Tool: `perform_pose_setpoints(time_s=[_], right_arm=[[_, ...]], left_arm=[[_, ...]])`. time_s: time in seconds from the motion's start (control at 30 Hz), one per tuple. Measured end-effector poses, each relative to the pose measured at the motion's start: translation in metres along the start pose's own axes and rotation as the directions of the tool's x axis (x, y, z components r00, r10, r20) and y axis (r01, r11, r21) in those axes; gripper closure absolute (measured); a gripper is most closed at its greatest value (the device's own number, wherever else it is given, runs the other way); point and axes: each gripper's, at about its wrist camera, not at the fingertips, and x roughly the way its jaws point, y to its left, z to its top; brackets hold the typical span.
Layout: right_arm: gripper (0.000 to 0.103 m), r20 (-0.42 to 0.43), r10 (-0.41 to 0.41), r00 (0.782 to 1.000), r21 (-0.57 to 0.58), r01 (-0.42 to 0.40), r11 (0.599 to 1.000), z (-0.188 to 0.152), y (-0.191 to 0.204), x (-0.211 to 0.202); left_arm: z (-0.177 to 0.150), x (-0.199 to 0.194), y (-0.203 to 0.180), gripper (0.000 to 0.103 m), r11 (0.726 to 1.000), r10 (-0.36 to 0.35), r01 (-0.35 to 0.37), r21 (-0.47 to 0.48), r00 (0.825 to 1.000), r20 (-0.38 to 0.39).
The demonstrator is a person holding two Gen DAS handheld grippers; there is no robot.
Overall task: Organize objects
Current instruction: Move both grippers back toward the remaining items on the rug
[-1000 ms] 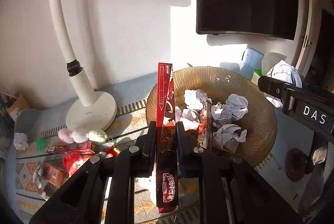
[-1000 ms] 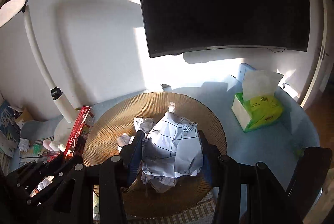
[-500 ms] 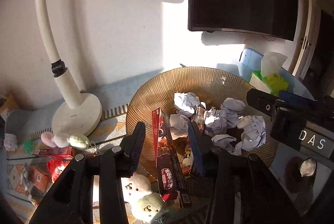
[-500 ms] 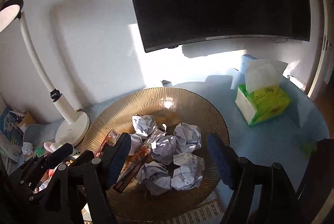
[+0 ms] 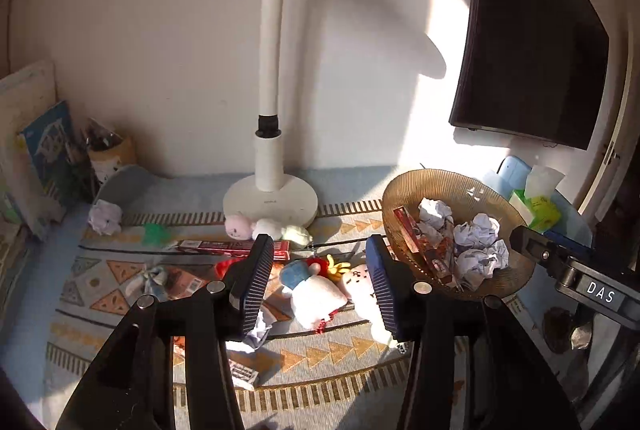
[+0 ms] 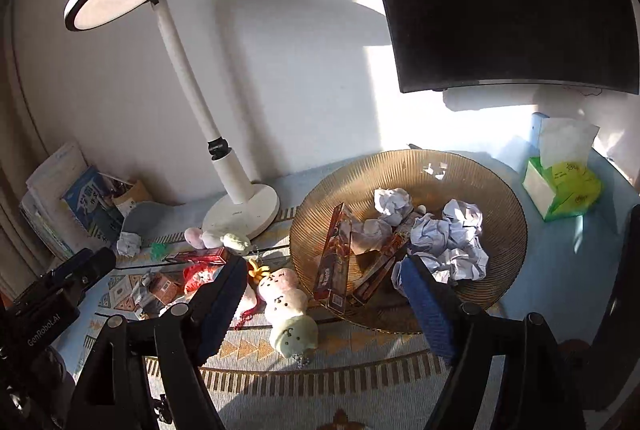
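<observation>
Now both my grippers, left (image 5: 318, 280) and right (image 6: 322, 304), have just been opening (nothing between them), leaving box (image 6: 334, 262) and paper (image 6: 448, 242) in the bowl (image 6: 508, 230).

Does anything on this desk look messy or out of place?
Yes. Soft toys lie toppled on the patterned mat, with a red box and a crumpled paper ball strewn by the lamp. The bowl holds paper wads and boxes jumbled at angles.
</observation>
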Motion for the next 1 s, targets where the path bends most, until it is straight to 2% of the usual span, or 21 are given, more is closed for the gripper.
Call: perform_pose_setpoints(time_s=[0.1, 0.2, 0.27, 0.33, 0.43, 0.5, 0.57, 0.63, 0.8, 1.0], right_arm=[[0.023, -0.049, 0.053, 0.997, -0.021, -0.054, 0.998, -0.024, 0.024, 0.015], [0.023, -0.104, 0.072, 0.992, -0.049, -0.077, 0.996, -0.053, 0.045, 0.037], [0.023, -0.141, 0.068, 0.988, -0.079, -0.079, 0.994, -0.071, 0.056, 0.054], [0.023, -0.185, 0.062, 0.981, -0.101, -0.082, 0.991, -0.088, 0.064, 0.072], [0.023, -0.217, 0.075, 0.973, -0.094, -0.097, 0.991, -0.103, 0.067, 0.089], [0.023, -0.224, 0.053, 0.973, -0.114, -0.08, 0.99, -0.105, 0.07, 0.093], [0.023, -0.211, 0.069, 0.975, -0.117, -0.096, 0.989, -0.105, 0.07, 0.091], [0.023, -0.22, 0.066, 0.973, -0.109, -0.092, 0.99, -0.105, 0.068, 0.094], [0.023, -0.234, 0.051, 0.971, -0.114, -0.08, 0.99, -0.105, 0.07, 0.099], [0.023, -0.214, 0.032, 0.976, -0.139, -0.063, 0.988, -0.107, 0.074, 0.096]], left_arm=[[-0.015, -0.026, 0.049, 0.016, 0.991, 0.127, -0.126, -0.037, 0.991, 0.045], [-0.037, -0.04, 0.092, 0.014, 0.962, 0.269, -0.267, -0.054, 0.962, 0.04], [-0.055, -0.038, 0.122, 0.014, 0.943, 0.324, -0.324, -0.073, 0.946, -0.012], [-0.076, -0.027, 0.152, 0.014, 0.916, 0.382, -0.389, -0.096, 0.92, -0.081], [-0.11, -0.007, 0.191, 0.014, 0.897, 0.387, -0.415, -0.153, 0.904, -0.181], [-0.127, 0.007, 0.205, 0.014, 0.886, 0.385, -0.427, -0.179, 0.894, -0.228], [-0.137, 0.014, 0.211, 0.015, 0.877, 0.384, -0.439, -0.193, 0.884, -0.265], [-0.135, 0.013, 0.213, 0.013, 0.884, 0.367, -0.419, -0.208, 0.896, -0.249], [-0.136, 0.02, 0.206, 0.013, 0.898, 0.356, -0.406, -0.166, 0.896, -0.266], [-0.137, 0.031, 0.194, 0.013, 0.892, 0.406, -0.445, -0.08, 0.866, -0.292]])
